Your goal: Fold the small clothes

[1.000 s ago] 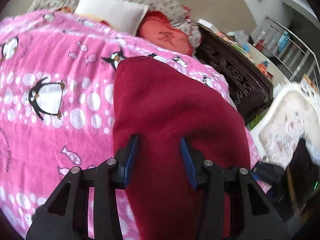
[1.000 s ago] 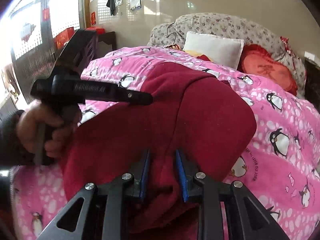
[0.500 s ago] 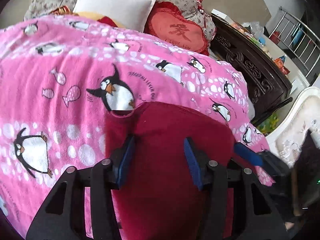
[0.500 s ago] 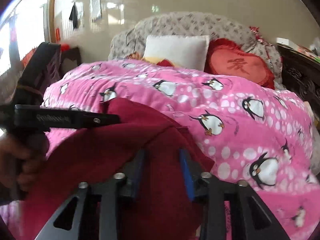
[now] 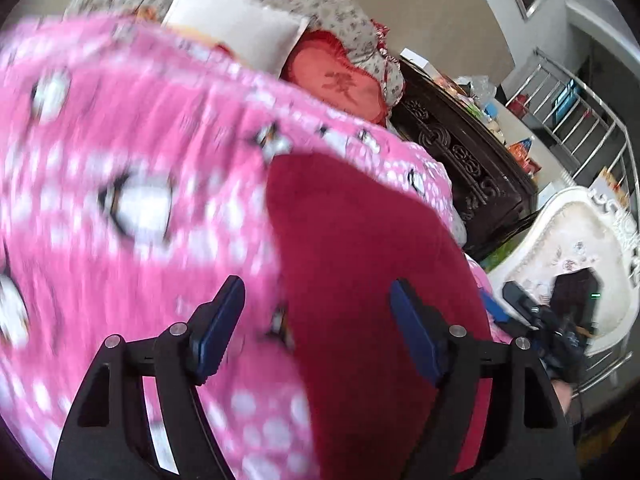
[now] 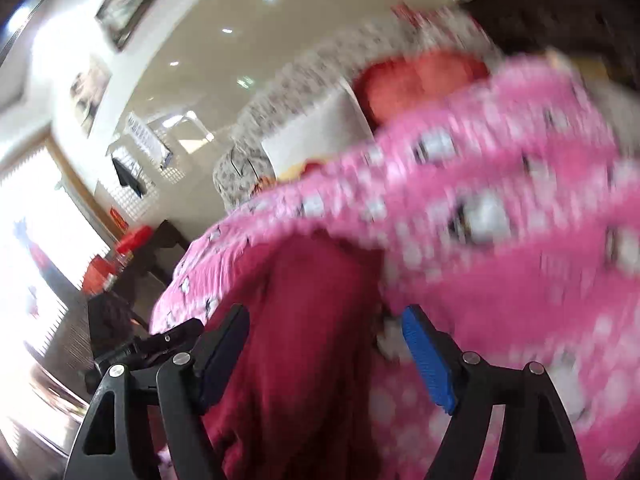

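Note:
A dark red garment (image 5: 360, 280) lies folded on the pink penguin blanket (image 5: 120, 200) of a bed. My left gripper (image 5: 318, 320) hangs over the garment's left edge, its jaws opening wide, blue pads clear of the cloth. In the right wrist view the same red garment (image 6: 304, 320) lies below my right gripper (image 6: 326, 344), whose jaws are also opening with no pad pressing on the fabric. The right wrist view is tilted and blurred. The other gripper's black body (image 6: 152, 348) shows at the lower left there.
A white pillow (image 5: 236, 36) and a red heart cushion (image 5: 340, 80) lie at the head of the bed. A dark carved wooden cabinet (image 5: 460, 160) and a white ornate chair (image 5: 568, 248) stand to the right of the bed. A metal railing (image 5: 580, 120) is behind them.
Both grippers went from nearly shut on the red garment to wide apart, letting it go. The garment now lies flatter on the blanket. The right wrist view has rolled sharply.

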A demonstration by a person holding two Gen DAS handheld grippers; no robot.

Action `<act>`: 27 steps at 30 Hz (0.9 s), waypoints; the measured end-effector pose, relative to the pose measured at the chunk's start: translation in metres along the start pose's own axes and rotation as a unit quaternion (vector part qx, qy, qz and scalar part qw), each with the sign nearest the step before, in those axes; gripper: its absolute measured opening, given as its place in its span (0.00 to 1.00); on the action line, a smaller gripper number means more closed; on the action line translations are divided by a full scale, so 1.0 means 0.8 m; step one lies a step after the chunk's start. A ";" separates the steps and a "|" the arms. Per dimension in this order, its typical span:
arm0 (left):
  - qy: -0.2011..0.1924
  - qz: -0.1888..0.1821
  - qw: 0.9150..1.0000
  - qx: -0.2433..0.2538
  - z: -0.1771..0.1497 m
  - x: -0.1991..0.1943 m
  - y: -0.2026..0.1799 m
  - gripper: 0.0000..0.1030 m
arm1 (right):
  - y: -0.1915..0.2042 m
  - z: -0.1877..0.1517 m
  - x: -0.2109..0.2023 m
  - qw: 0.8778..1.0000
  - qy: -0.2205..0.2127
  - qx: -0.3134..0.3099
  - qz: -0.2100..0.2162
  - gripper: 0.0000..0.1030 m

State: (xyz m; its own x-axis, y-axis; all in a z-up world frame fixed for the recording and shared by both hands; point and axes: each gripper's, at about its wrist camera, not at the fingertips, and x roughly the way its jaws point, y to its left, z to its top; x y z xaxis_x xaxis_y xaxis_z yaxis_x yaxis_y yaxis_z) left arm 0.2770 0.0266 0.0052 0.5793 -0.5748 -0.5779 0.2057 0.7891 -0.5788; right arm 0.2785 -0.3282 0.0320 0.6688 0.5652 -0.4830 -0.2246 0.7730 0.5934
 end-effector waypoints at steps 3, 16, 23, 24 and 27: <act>0.004 -0.058 0.996 -0.062 -0.018 0.006 0.019 0.81 | -0.019 -0.017 0.029 0.996 0.070 0.050 0.011 0.75; 0.003 -0.149 0.989 -0.022 -0.029 0.017 -0.006 0.90 | -0.010 -0.040 0.034 0.989 0.110 0.022 0.093 0.55; -0.020 -0.108 0.994 0.001 -0.034 -0.015 -0.017 0.41 | 0.039 -0.034 0.018 0.996 0.070 -0.037 0.046 0.32; -0.027 -0.101 0.995 0.009 -0.034 -0.031 -0.022 0.41 | 0.055 -0.031 0.013 0.996 0.062 -0.043 0.047 0.32; -0.053 -0.077 0.995 0.035 -0.028 -0.074 -0.025 0.41 | 0.098 -0.030 0.012 0.995 0.052 -0.045 0.070 0.32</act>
State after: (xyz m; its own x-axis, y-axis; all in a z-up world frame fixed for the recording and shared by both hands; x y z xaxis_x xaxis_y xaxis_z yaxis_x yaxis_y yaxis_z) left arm 0.2210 0.0399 0.0378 0.6162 -0.6668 -0.4192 0.3510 0.7090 -0.6117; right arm 0.2503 -0.2557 0.0584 0.5505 0.6921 -0.4669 -0.3759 0.7049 0.6015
